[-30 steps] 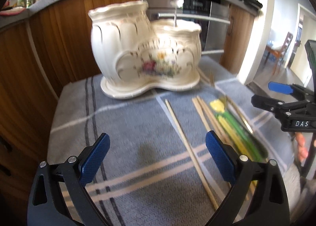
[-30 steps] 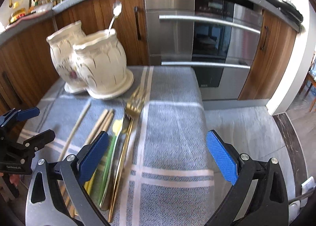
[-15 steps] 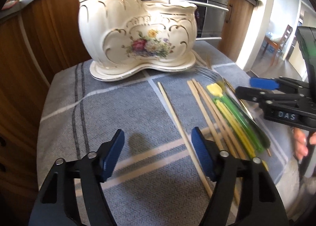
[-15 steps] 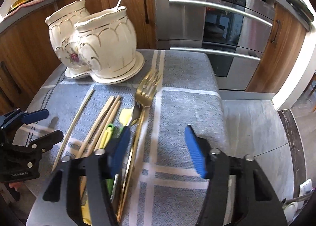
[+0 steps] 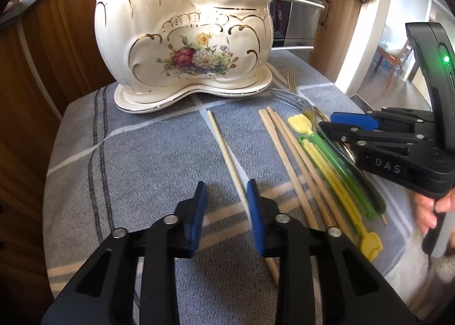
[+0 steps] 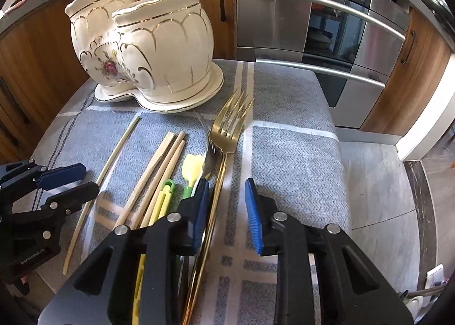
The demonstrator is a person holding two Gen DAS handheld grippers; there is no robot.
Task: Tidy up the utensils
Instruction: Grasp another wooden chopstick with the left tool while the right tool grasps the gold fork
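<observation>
A cream floral two-pot utensil holder (image 5: 184,41) (image 6: 148,49) stands at the back of a grey-blue cloth, with one spoon handle in it. Utensils lie on the cloth: a lone pale chopstick (image 5: 224,151) (image 6: 105,171), several wooden chopsticks (image 5: 287,160) (image 6: 159,171), yellow and green plastic pieces (image 5: 332,163) (image 6: 190,171) and gold forks (image 6: 224,131). My left gripper (image 5: 224,211) is low over the lone chopstick, jaws narrowly open, the chopstick by its right pad. My right gripper (image 6: 227,211) is narrowly open around a gold fork handle, which lies by its left pad.
The cloth (image 6: 284,154) covers a small table that ends at the right over a tiled floor (image 6: 378,205). A steel oven (image 6: 327,26) and wooden cabinets (image 5: 42,55) stand behind. The grippers are close side by side.
Both grippers have come down and forward toward the utensils, and both sets of jaws have narrowed from wide open to a small gap.
</observation>
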